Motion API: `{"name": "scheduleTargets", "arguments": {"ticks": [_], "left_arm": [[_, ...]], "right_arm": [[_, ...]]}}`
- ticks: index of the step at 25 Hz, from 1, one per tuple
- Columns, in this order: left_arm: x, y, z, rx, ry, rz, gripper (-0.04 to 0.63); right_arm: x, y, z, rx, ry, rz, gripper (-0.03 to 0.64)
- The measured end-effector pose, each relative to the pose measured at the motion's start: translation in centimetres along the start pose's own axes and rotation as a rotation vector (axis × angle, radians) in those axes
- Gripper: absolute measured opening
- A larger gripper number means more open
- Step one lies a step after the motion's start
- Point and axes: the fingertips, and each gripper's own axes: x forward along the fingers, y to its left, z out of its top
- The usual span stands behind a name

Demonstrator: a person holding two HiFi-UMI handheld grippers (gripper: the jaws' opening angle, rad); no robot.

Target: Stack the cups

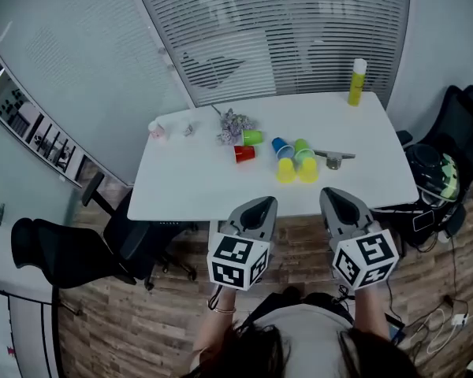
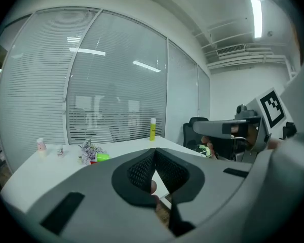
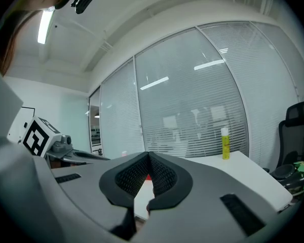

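While the fingers of my left gripper (image 2: 154,155) and my right gripper (image 3: 148,160) are squeezed shut on nothing, I hold both side by side at the near edge of the white table (image 1: 181,187). The cups sit well ahead in the middle of the table: a red cup (image 1: 244,153) beside a green cup (image 1: 252,138), and to their right a blue cup (image 1: 281,146), a second green cup (image 1: 302,146) and two yellow cups (image 1: 285,170) bunched together. Farther out, a yellow bottle (image 1: 356,82) stands at the far right corner, with a black chair (image 1: 63,250) off to the left.
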Motion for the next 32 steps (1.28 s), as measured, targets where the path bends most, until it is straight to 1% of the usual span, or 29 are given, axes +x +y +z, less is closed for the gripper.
{"name": "scheduleTargets", "arguments": {"ticks": [6, 14, 19, 28, 32], "left_arm": [[1.1, 1.5, -0.2, -0.001, 0.008, -0.022, 0.02], [3.5, 3.0, -0.9, -0.018, 0.03, -0.031, 0.02], [5.3, 4.4, -1.0, -0.012, 0.051, -0.023, 0.02], [8.5, 7.3, -1.1, -0.016, 0.087, 0.002, 0.021], [9.9, 8.6, -1.3, -0.017, 0.11, 0.017, 0.021]], "right_arm": [[1.9, 0.2, 0.3, -0.013, -0.006, -0.005, 0.028], [3.9, -1.5, -0.4, -0.001, 0.015, -0.02, 0.028], [5.9, -2.7, -0.2, 0.015, 0.008, -0.008, 0.028], [9.9, -4.8, 0.3, -0.034, 0.024, 0.01, 0.028], [11.6, -6.0, 0.6, -0.041, 0.031, 0.022, 0.028]]}}
